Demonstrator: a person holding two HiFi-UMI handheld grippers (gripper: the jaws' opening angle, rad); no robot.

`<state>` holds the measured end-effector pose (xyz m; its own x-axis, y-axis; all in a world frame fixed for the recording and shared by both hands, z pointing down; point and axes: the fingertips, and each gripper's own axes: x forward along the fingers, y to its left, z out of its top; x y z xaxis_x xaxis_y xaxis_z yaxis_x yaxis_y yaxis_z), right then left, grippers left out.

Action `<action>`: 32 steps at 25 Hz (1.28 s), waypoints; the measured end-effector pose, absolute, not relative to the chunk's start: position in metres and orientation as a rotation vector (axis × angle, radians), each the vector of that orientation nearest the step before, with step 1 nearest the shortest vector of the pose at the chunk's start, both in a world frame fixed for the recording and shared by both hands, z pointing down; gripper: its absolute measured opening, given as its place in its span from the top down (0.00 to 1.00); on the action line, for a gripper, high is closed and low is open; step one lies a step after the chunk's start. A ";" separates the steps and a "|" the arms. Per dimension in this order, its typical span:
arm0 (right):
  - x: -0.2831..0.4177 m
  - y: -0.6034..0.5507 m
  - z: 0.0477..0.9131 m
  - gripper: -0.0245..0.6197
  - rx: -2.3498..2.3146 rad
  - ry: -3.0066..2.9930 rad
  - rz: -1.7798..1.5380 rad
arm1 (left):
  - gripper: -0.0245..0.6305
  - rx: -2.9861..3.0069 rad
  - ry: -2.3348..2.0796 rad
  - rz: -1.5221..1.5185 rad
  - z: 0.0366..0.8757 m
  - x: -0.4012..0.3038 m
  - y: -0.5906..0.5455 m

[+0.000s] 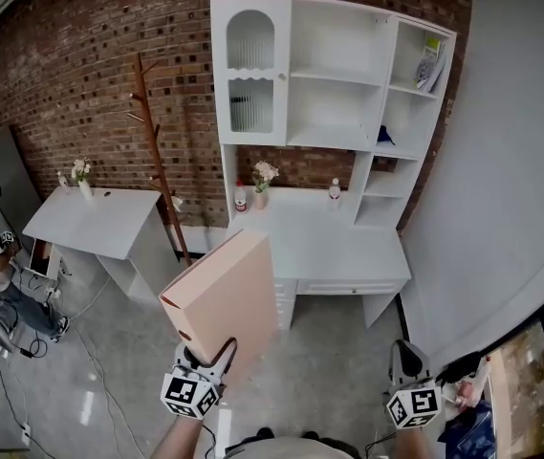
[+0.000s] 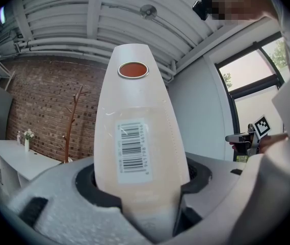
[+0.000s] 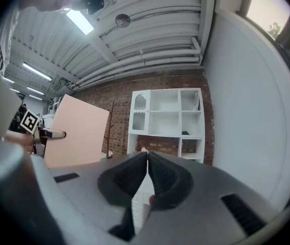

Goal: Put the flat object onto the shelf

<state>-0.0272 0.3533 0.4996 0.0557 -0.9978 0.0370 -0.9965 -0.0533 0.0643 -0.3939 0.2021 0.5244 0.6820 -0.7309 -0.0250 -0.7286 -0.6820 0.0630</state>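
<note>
Peach binder [image 1: 222,295] | spine clamped between fingers [image 2: 96,188] of left gripper [image 2: 142,180]

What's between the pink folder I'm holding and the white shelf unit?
Ahead of the folder, the head view shows the white desk under the shelf unit, with a bottle, flowers and a second bottle at its back.

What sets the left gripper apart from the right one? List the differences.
The left gripper is clamped on the peach folder; the right gripper holds nothing. The left gripper's jaws stand wide apart, pressed against the folder's spine, while the right gripper's jaws meet with no gap. Shared: each carries a marker cube, and both sit low in the head view.
</note>
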 end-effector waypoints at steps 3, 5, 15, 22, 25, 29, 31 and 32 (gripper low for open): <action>-0.038 0.351 0.503 0.91 2.238 -2.101 -0.013 | 0.50 2.843 -1.215 -0.064 0.526 -0.402 0.197; -0.044 0.348 0.505 0.91 2.241 -2.100 0.000 | 0.50 2.844 -1.206 -0.059 0.529 -0.408 0.194; -0.062 0.341 0.513 0.91 2.232 -2.078 0.036 | 0.50 2.840 -1.179 -0.064 0.537 -0.421 0.177; -0.044 0.318 0.520 0.91 2.223 -2.086 0.055 | 0.50 2.828 -1.187 -0.055 0.542 -0.405 0.158; -0.033 0.299 0.519 0.91 2.209 -2.106 0.054 | 0.50 2.818 -1.205 -0.058 0.542 -0.395 0.146; -0.016 0.271 0.514 0.91 2.195 -2.129 0.045 | 0.50 2.812 -1.226 -0.057 0.540 -0.379 0.127; -0.007 0.256 0.515 0.91 2.187 -2.139 0.048 | 0.50 2.808 -1.235 -0.057 0.539 -0.371 0.114; -0.002 0.248 0.515 0.91 2.182 -2.144 0.050 | 0.50 2.806 -1.240 -0.058 0.538 -0.366 0.107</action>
<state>-0.0021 0.2477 0.5148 0.0189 -0.9965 0.0809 -0.9992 -0.0161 0.0356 -0.3659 0.1072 0.5383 0.6728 -0.7398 -0.0046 -0.7370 -0.6708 0.0822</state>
